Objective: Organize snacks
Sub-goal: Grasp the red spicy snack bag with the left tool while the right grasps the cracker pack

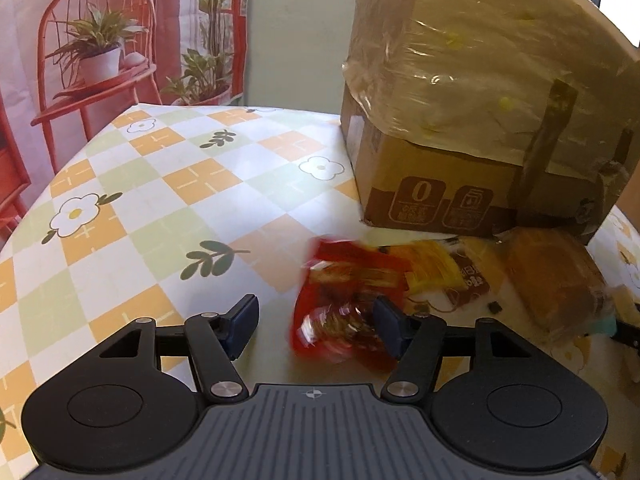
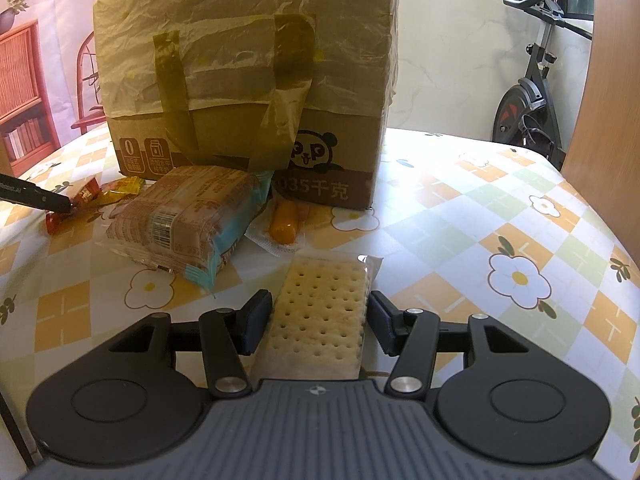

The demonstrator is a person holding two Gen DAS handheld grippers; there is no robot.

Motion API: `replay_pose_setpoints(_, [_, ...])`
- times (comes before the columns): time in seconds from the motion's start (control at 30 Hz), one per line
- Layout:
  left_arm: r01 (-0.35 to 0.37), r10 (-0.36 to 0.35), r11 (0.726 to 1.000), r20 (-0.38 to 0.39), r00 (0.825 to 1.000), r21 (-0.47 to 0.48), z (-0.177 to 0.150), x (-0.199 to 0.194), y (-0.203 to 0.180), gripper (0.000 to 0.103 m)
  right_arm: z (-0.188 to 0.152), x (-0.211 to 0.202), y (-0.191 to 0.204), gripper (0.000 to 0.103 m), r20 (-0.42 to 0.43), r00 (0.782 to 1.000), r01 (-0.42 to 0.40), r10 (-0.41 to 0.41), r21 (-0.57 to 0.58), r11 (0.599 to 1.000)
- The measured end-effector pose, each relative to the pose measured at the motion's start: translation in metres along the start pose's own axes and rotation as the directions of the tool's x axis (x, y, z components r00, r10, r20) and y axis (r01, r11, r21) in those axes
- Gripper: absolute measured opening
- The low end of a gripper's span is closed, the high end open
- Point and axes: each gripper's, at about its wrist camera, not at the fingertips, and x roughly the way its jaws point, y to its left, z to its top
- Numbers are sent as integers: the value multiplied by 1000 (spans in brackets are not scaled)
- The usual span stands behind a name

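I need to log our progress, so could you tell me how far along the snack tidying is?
Nothing looks sorted yet. In hand: the right hand-held gripper brackets a cracker pack; the left hand-held gripper reaches a red snack bag. Still loose before the cardboard box: a biscuit pack, yellow packet and sausage.

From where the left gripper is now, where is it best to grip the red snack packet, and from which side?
Probably its near end. The red snack packet lies flat and crumpled on the tablecloth, beside the yellow wrapper. The left gripper straddles only its right part; shift left, come down from above, and pinch across its width.
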Motion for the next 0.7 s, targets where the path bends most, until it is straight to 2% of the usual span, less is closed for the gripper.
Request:
replay_pose_setpoints(0.23, [-18, 17, 999, 14, 1000, 32, -3, 0, -8, 65, 0, 0, 0, 56, 0, 1000, 0, 0, 0, 1000])
replay_pose_setpoints(0.4, [-18, 17, 1000, 15, 1000, 17, -7, -6, -12, 55, 0, 0, 0, 56, 0, 1000, -1, 1, -1, 1000])
replay_pose_setpoints(0.57, [-18, 18, 999, 17, 1000, 31, -11, -9, -17, 55, 0, 0, 0, 56, 0, 1000, -1, 1, -1, 1000])
replay_pose_setpoints(0.7, [1, -1, 1000, 15, 1000, 26, -11, -11, -18, 47, 0, 0, 0, 56, 0, 1000, -1, 1, -1, 1000])
